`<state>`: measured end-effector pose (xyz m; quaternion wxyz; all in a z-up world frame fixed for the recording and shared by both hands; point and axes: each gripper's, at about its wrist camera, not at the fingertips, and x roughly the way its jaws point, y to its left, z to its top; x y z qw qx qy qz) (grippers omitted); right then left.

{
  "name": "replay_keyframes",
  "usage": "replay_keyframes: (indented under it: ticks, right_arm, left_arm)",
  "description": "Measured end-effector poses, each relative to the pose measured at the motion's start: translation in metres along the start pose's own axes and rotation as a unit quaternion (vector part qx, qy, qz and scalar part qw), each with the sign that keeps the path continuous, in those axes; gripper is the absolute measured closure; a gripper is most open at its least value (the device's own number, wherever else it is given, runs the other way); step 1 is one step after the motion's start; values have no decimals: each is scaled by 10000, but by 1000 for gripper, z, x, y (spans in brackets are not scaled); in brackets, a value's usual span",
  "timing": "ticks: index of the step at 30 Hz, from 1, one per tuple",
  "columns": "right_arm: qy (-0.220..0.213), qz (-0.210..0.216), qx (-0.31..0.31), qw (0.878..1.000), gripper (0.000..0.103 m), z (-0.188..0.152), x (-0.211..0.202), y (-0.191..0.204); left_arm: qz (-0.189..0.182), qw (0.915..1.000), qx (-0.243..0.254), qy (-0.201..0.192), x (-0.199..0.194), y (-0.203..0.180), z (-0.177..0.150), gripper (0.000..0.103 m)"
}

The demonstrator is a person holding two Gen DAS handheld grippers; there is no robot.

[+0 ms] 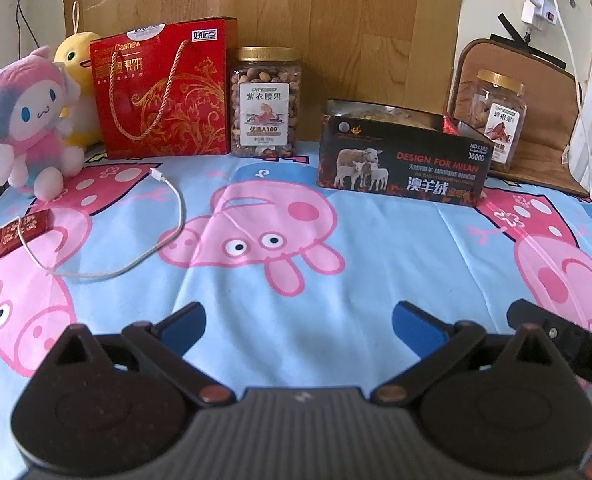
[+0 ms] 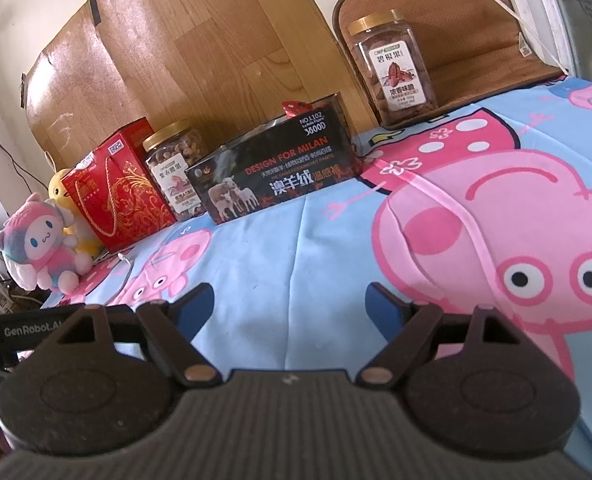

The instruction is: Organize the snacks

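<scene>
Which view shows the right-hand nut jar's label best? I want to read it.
The right wrist view: the nut jar stands unobstructed, its whole label facing the camera. In the left wrist view the same jar is near the edge, smaller, and partly hidden behind the black box.

Two clear nut jars with gold lids: one jar [image 1: 266, 102] at the far middle beside the red box, the other jar [image 1: 500, 114] far right on the brown mat [image 1: 536, 160]. Two boxes: one red gift box [image 1: 163, 88] with rope handles at the far left, one open black box [image 1: 400, 152] right of centre. Two plush toys at the far left: a pink one [image 1: 23, 120] and a yellow one [image 1: 77, 80] behind it. One small red packet [image 1: 19, 232] near left, and one white cable [image 1: 167, 220] beside it
</scene>
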<state>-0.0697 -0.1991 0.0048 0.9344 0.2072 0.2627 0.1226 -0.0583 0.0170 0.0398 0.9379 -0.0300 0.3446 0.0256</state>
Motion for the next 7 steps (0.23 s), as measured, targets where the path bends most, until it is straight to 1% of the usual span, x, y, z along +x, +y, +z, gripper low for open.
replay_keyframes:
  ticks: [2,5,7]
  right_arm:
    - [-3,0,-1,10000,18,0,1,0]
    - [-5,-3,-4,10000,18,1,2,0]
    - [-9,-19,-7,10000,18,2,2,0]
  left_arm:
    - [-30,10000,14,-46,0,0,0,0]
    - [-20,9996,123,-262,-5,-4,1,0]
    - [-81,9992,176,-339,-6,-6,2,0]
